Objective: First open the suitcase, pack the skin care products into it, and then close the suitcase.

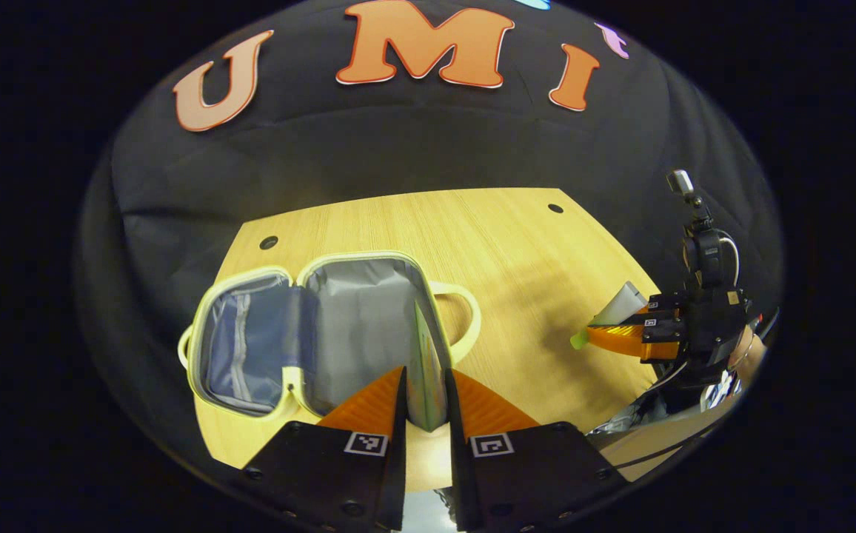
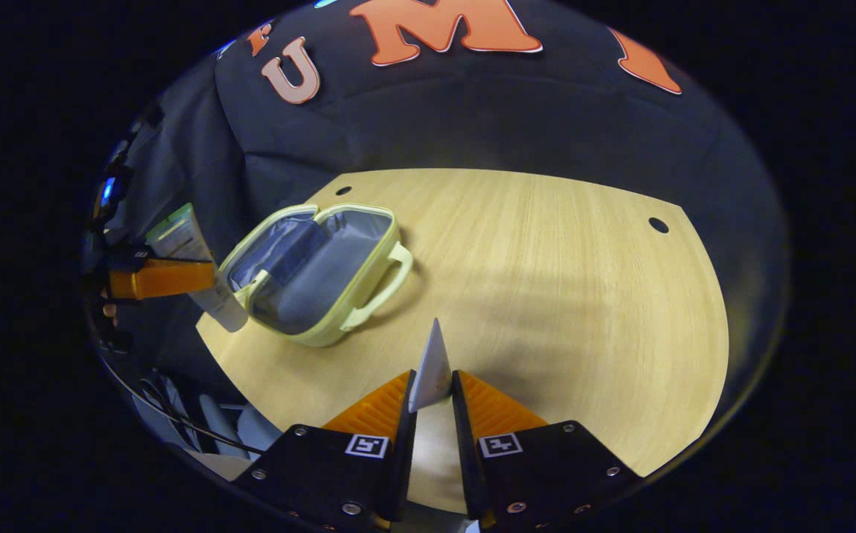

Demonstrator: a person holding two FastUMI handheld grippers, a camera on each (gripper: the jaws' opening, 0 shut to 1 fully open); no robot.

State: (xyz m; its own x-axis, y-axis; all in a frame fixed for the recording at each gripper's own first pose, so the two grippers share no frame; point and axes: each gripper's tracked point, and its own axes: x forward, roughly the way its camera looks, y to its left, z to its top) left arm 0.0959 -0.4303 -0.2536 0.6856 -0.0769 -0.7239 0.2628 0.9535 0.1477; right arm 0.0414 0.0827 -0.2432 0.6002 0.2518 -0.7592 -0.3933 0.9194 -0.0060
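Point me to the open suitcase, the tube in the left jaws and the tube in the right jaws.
suitcase (image 1: 369, 318): left gripper view, grey inner lining.
left tube (image 1: 426, 377): left gripper view, flat body above the jaws.
right tube (image 2: 433, 366): right gripper view, crimped end above the jaws.

A pale wood-grain tabletop (image 2: 546, 281) takes up the middle of the right gripper view, with small dark round holes near its far edge. One thing lies on it: a pale yellow-green suitcase (image 2: 317, 277), spread open at centre left, grey lining showing, its handle toward the bare wood.
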